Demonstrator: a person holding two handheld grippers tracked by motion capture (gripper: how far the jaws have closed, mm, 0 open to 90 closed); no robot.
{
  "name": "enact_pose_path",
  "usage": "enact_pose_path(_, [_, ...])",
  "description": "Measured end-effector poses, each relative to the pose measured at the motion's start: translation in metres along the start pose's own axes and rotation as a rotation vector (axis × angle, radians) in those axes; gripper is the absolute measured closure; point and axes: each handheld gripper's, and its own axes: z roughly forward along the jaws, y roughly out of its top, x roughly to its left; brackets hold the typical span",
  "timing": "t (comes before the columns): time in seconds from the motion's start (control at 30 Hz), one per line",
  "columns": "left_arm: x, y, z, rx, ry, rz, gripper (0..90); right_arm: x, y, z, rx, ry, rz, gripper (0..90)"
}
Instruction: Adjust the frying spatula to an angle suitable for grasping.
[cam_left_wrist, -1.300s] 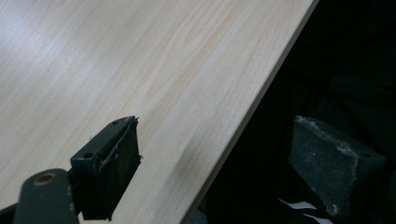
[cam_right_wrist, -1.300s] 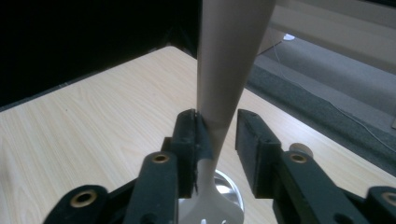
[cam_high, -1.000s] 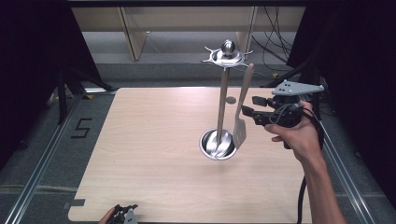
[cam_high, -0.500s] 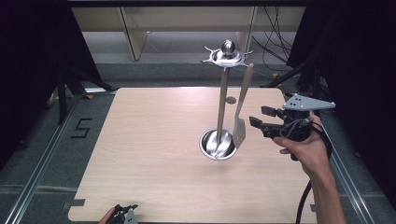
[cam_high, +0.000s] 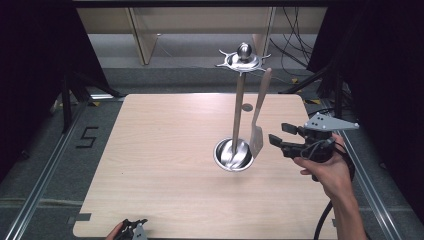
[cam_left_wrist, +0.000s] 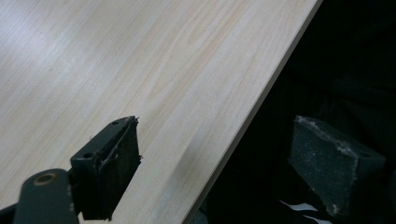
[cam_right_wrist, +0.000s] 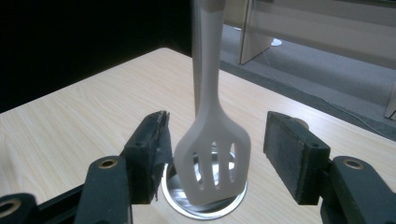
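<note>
A metal utensil stand (cam_high: 238, 110) rises from a round base (cam_high: 232, 155) on the wooden table (cam_high: 165, 150). From a hook on its top ring (cam_high: 243, 59) hangs a pale slotted spatula (cam_high: 257, 136) with a wooden handle. My right gripper (cam_high: 279, 134) sits just right of the blade, level and pointing at it. Its jaws have just been opening. In the right gripper view the spatula (cam_right_wrist: 212, 126) hangs ahead, in line with the gap of that gripper (cam_right_wrist: 222, 154), and the pads do not touch it. My left gripper (cam_high: 132, 227) (cam_left_wrist: 219, 163) is open astride the table's near edge with nothing between its jaws.
The table's right edge (cam_high: 320, 150) runs just under my right hand. Metal rails (cam_high: 45, 170) flank the table on the floor, with a "5" mark (cam_high: 86, 137) at the left. Wooden furniture legs (cam_high: 142, 40) and cables (cam_high: 295, 45) lie behind, with dark curtains on both sides.
My right gripper has sunk lower beside the spatula and its jaws stand wider. The spatula still hangs on its hook. The left gripper has not moved.
</note>
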Motion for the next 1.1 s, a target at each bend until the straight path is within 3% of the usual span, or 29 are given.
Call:
enact_pose_path(0.07, [0.0, 0.0, 0.0, -0.004, -0.003, -0.003, 15.4, 0.001, -0.002, 0.001, 0.001, 0.009, 0.014, 41.0])
enact_pose_path(0.3, [0.0, 0.0, 0.0, 0.0, -0.002, -0.002, 15.4, 0.002, -0.011, 0.003, -0.001, 0.01, -0.014, 38.7])
enact_pose_path(0.33, [0.0, 0.0, 0.0, -0.003, -0.005, -0.005, 15.4, 0.004, -0.014, 0.005, -0.026, 0.002, -0.001, 38.4])
enact_pose_path(0.57, [-0.001, 0.0, 0.0, -0.004, -0.006, -0.005, 15.4, 0.004, -0.024, 0.006, 0.001, 0.008, 0.021, 37.8])
enact_pose_path(0.63, [-0.001, 0.0, 0.0, -0.004, -0.008, -0.005, 15.4, 0.002, -0.024, 0.007, -0.013, 0.002, 0.0, 37.8])
enact_pose_path(0.67, [0.0, 0.0, 0.002, -0.005, -0.025, -0.005, 15.4, 0.003, -0.025, 0.006, 0.004, 0.006, 0.013, 37.8])
enact_pose_path(0.73, [0.0, 0.0, 0.002, -0.005, -0.02, -0.006, 15.4, 0.001, -0.027, 0.007, 0.009, 0.01, -0.004, 37.8])
enact_pose_path(0.93, [0.0, 0.002, 0.002, -0.007, -0.022, -0.006, 15.4, 0.003, -0.035, 0.012, 0.033, 0.01, 0.015, 37.5])
enact_pose_path(1.07, [0.0, 0.002, 0.002, 0.0, 0.008, -0.002, 15.4, 0.003, -0.042, 0.015, 0.048, 0.014, 0.011, 37.2])
enact_pose_path(1.1, [0.001, 0.002, 0.002, -0.002, -0.017, -0.005, 15.4, 0.004, -0.044, 0.015, 0.065, 0.023, 0.021, 37.1])
